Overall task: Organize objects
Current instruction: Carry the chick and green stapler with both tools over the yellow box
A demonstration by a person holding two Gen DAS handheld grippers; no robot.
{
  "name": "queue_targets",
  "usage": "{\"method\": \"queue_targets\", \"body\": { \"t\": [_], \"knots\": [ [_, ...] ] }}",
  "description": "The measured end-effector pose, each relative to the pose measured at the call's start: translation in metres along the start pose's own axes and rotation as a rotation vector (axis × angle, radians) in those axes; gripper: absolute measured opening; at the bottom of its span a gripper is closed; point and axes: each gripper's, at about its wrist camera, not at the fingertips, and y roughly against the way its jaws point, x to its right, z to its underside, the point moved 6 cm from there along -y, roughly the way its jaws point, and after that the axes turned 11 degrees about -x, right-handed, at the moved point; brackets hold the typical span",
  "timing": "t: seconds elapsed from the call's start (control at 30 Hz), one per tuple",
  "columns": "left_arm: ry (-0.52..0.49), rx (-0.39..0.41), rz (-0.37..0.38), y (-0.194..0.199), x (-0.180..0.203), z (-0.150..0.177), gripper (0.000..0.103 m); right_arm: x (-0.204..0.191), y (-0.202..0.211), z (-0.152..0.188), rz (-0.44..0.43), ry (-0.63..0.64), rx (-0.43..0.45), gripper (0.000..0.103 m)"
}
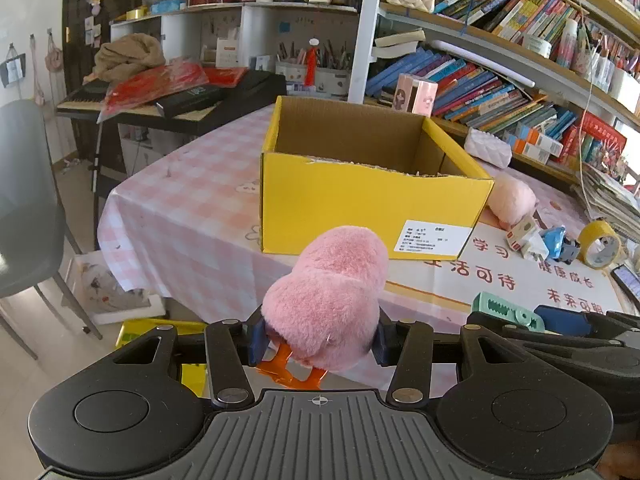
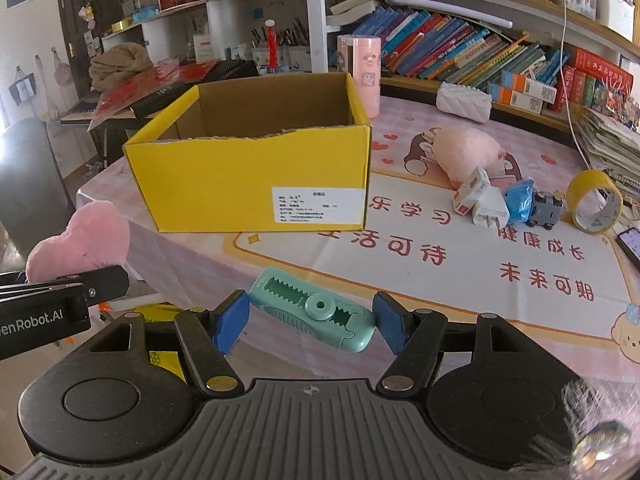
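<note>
The fluffy pink heart-shaped plush hair clip with orange plastic teeth [image 1: 326,300] sits squeezed between the blue pads of the left gripper [image 1: 320,340], held in the air just off the near edge of the tabletop [image 1: 180,200] and short of the open yellow cardboard box [image 1: 360,208]. Beside it, the right gripper [image 2: 312,322] is clamped end to end on a mint-green plastic correction-tape dispenser with a toothed window [image 2: 314,308], which lies tilted across the gap, above the near strip of the tabletop. The box stands near the tabletop's left corner with its ragged front rim lower than its other walls and nothing seen inside; its labelled front faces both grippers with bare pink-checked cloth in between. To the right of the box lie a pale pink plush toy [image 2: 468,152], a white charger plug [image 2: 490,204], a blue wrapper [image 2: 520,196], a small grey toy car [image 2: 546,208] and a roll of yellow tape [image 2: 596,202], clustered together, leaving the printed mat [image 2: 440,264] in front of them free.
</note>
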Motion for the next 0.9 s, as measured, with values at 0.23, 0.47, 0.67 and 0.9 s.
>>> {"method": "queue_targets", "body": {
  "t": [0.23, 0.47, 0.67, 0.9],
  "knots": [
    [-0.008, 0.015, 0.013, 0.002, -0.002, -0.003, 0.047, -0.005, 0.004, 0.0, 0.007, 0.003, 0.011, 0.066],
    [-0.012, 0.021, 0.025, 0.002, -0.003, -0.004, 0.047, -0.006, 0.006, 0.0, 0.014, 0.002, 0.012, 0.066],
    [-0.002, 0.025, 0.037, 0.004, -0.005, -0.007, 0.047, -0.008, 0.008, -0.002, 0.02, 0.006, 0.015, 0.066],
    [0.009, 0.03, 0.045, 0.003, -0.005, -0.013, 0.047, -0.009, 0.007, -0.007, 0.025, 0.009, 0.013, 0.066]
  ]
}}
